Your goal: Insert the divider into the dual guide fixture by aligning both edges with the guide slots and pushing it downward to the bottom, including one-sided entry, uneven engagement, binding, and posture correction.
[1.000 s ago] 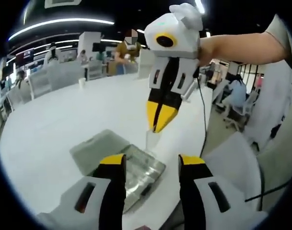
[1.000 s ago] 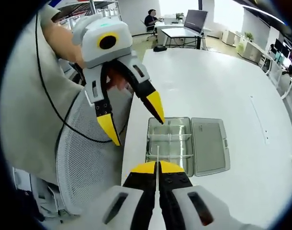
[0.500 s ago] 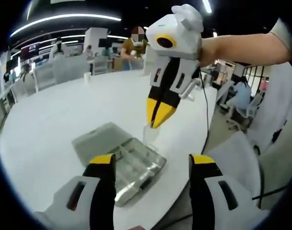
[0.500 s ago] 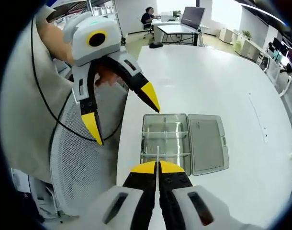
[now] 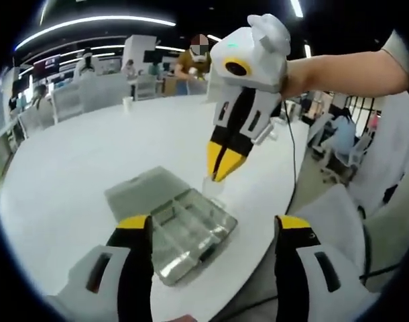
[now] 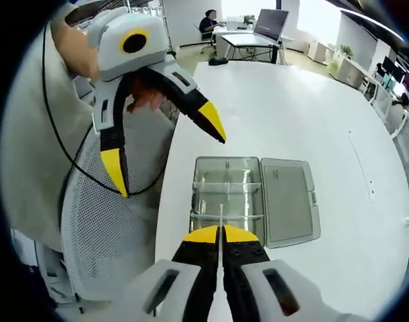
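In the right gripper view, the right gripper (image 6: 221,236) rose from 6 o'clock with its jaws pressed together on the divider (image 6: 221,218), a thin clear plate seen edge-on and projecting toward 12 o'clock. Directly beyond its tip, at 12 o'clock and near, lay the fixture (image 6: 226,192), a clear open box on the white table (image 6: 305,114) with its lid (image 6: 289,201) folded flat to 3 o'clock. The box's cross ribs ran 9 to 3 o'clock, while the divider's edge line ran 6 to 12; whether the plate's plane matched any slot pair could not be told. The left gripper (image 6: 163,153) hung at 10 o'clock with its jaws spread wide and nothing between them, beside the box's table-edge side. In the left gripper view, the left gripper (image 5: 214,231) showed the same wide gap, the fixture (image 5: 191,231) lay between its jaws, and the right gripper (image 5: 224,161) stood above the box at 12 o'clock, the divider (image 5: 213,188) just over the far rim. Judgement: insertion had not begun; the right gripper was the nearer and the carrier, and the descent depended on squaring the plate to both slots.
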{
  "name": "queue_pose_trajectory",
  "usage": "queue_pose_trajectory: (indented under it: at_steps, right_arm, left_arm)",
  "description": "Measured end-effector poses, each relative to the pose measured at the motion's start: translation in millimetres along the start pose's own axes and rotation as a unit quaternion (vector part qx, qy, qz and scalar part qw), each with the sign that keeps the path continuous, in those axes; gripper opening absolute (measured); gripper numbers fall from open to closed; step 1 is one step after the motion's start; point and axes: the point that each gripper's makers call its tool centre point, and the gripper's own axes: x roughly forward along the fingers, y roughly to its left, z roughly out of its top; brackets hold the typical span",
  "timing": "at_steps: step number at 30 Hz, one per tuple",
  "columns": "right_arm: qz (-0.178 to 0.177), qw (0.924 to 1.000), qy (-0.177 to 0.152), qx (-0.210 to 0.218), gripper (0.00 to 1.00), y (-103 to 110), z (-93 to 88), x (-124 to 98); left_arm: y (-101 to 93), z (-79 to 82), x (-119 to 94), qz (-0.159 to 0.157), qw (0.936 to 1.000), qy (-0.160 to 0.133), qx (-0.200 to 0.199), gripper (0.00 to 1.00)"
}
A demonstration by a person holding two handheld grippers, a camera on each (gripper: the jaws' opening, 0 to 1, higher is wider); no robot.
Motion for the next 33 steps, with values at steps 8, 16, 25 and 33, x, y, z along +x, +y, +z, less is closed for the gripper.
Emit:
queue_pose_trajectory:
  at_steps: [8, 16, 25, 33]
  right_arm:
    - [-0.002, 1.0, 0.001, -0.003, 0.0, -1, -4.3, 4]
    - [0.0, 1.0, 0.002, -0.001, 0.0, -1, -4.5, 11]
    - [-0.004, 0.9999, 0.01, 0.001, 0.0, -5, -9.1, 17]
    - [-0.001, 0.9999, 0.013, 0.006, 0.0, -5, -10.5, 19]
  left_arm:
    - [-1.9, -3.0, 1, -0.001, 1.0, 0.009, -0.002, 0.75]
    - [-2.6, -6.6, 1, 0.0, 0.9998, 0.019, -0.005, 0.74]
    - [-0.9, -8.6, 0, 0.003, 0.9997, 0.023, -0.009, 0.74]
    - [1.1, -8.1, 1, 0.003, 0.9997, 0.023, -0.011, 0.74]
